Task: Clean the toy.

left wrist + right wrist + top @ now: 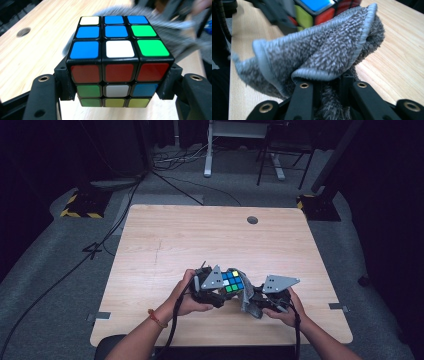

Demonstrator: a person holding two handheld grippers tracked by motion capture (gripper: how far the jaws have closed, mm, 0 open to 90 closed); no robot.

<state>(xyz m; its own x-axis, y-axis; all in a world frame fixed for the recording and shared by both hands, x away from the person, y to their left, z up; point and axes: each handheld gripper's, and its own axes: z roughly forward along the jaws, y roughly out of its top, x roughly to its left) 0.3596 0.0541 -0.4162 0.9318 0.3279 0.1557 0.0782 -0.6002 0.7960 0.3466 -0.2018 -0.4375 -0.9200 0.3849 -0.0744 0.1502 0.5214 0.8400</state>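
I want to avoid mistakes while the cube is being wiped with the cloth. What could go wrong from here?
1. The left hand-held gripper clamps the cube only on its lower layers, so a push from the cloth might twist a layer or tip it out.
2. The right hand-held gripper pinches a bunched fold, so the cloth could slip free.

No readable text, label, brand, number or sign appears on anything here.
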